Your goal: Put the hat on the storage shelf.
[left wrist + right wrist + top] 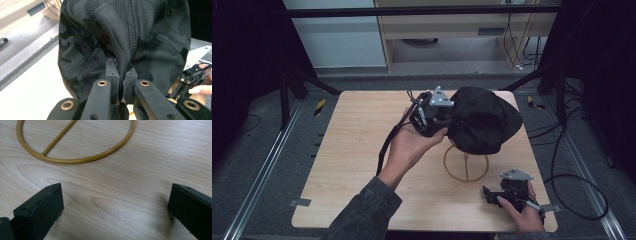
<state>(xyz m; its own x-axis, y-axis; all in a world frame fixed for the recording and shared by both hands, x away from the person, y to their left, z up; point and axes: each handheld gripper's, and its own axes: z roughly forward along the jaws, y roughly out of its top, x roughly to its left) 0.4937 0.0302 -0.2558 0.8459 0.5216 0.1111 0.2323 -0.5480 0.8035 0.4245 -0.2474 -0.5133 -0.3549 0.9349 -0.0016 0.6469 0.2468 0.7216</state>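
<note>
A black camouflage cap point(482, 120) sits on top of a yellow wire stand whose ring base point(465, 162) rests on the wooden table point(357, 150). My left gripper point(443, 116) is at the cap's left side, shut on a fold of the cap's fabric point(120, 37); the jaws pinch the cloth between them. My right gripper point(488, 194) rests low on the table near the front right corner, open, with bare wood between its jaws. The stand's ring base point(75, 160) lies just beyond those jaws.
The table's front edge is close behind the right hand. A black cable point(384, 150) trails from the left gripper over the table. More cables point(572, 190) lie on the floor to the right. Dark frame legs stand at the back corners.
</note>
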